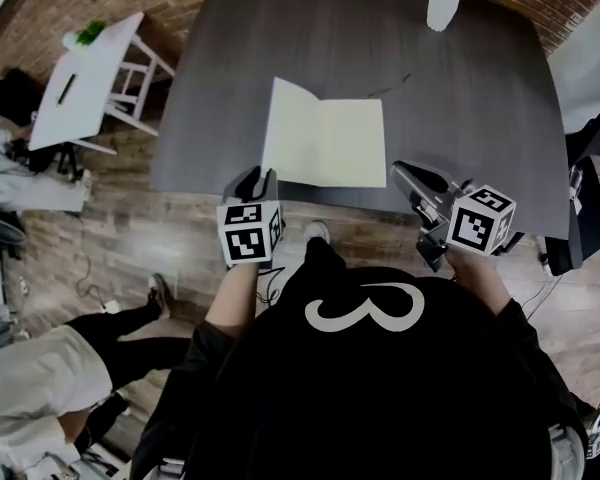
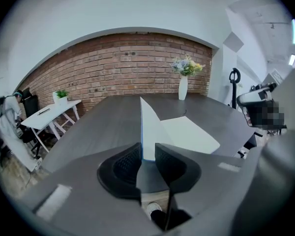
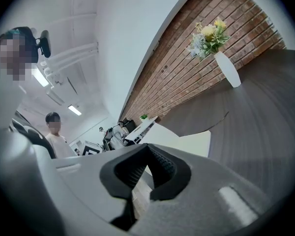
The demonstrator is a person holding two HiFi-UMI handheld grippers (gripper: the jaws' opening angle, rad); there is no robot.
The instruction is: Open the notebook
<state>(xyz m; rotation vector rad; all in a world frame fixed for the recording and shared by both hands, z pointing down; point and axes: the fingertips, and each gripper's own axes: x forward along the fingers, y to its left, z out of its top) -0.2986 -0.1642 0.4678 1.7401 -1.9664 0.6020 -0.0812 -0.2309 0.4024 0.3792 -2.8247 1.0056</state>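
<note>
The notebook lies open at the bench's near edge, centre frame, its left leaf raised, with open room either side. The left hand-held gripper is slightly parted, seemingly clear of that leaf. The right hand-held gripper, at lower right, is clenched and empty.

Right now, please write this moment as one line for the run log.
notebook: open on table, left side raised | left gripper: open, empty, near that raised side | right gripper: shut, empty, right of notebook
</note>
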